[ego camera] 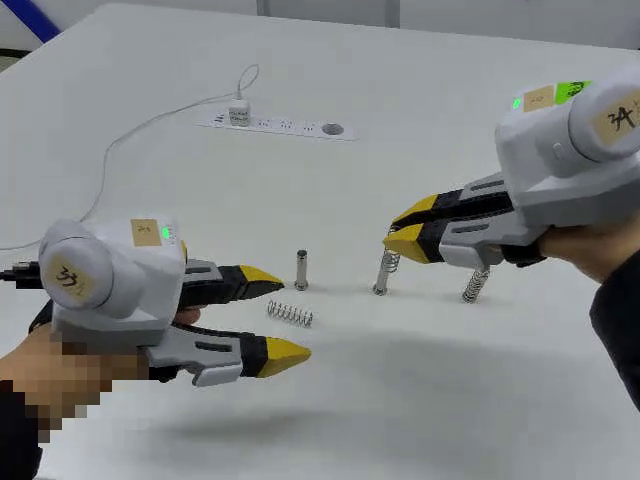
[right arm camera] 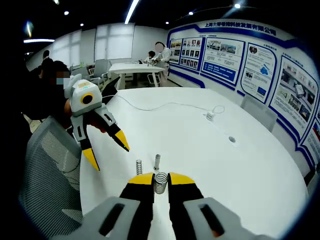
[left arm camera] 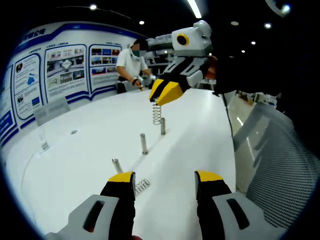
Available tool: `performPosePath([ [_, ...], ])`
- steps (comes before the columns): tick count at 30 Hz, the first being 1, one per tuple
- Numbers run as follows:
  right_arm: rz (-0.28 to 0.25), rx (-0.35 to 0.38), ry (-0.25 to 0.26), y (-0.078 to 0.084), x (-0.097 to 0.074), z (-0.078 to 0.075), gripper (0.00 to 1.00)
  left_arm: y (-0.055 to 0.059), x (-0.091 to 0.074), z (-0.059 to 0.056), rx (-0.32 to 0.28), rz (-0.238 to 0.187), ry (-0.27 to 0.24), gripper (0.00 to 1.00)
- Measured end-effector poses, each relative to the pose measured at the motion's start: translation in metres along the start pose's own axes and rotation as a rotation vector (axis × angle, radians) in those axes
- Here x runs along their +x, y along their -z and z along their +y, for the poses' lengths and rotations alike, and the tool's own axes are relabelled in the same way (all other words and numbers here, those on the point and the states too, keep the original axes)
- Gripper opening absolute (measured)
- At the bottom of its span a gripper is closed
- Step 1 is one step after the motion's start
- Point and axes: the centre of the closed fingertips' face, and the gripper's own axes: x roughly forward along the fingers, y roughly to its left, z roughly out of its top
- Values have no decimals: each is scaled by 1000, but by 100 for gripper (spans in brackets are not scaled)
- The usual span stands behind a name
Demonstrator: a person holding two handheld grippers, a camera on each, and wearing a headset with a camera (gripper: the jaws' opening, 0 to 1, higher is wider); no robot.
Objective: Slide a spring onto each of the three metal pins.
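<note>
Nearest, the left hand-held gripper [ego camera: 280, 318] hovers with its jaws spread and empty, just over the loose spring [ego camera: 290, 314] that lies on its side on the white counter [ego camera: 420, 400]. That spring looks light, thin-wired and bouncy, likely to roll or flick away if nipped at one end. A gentle pinch across the middle coils seems safest, soft enough not to crush them. Just beyond it stands a bare pin [ego camera: 301, 270], stiff and upright. Further right, the right hand-held gripper [ego camera: 390, 232] is clenched on a second spring [ego camera: 391, 262] at the top of the middle pin [ego camera: 380, 284] — whether it is threaded on yet I cannot tell. A third spring [ego camera: 476, 285] leans, apparently seated on the last pin [left arm camera: 162, 129], partly under that gripper. The count — three pins, three springs. Far back lies a power strip [ego camera: 275, 123].
</note>
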Motion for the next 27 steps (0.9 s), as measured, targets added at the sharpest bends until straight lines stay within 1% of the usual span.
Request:
performPosePath([
  [8,-18,33,66,3,7,-24,11,6,-11,8,-47,-7,-53,56],
  [11,-21,45,75,5,13,-29,11,8,-12,9,-58,-5,-63,59],
  [18,-7,77,78,18,26,-34,11,10,-13,11,-71,0,-74,62],
  [27,9,101,73,29,34,-37,11,11,-13,11,-82,4,-82,65],
])
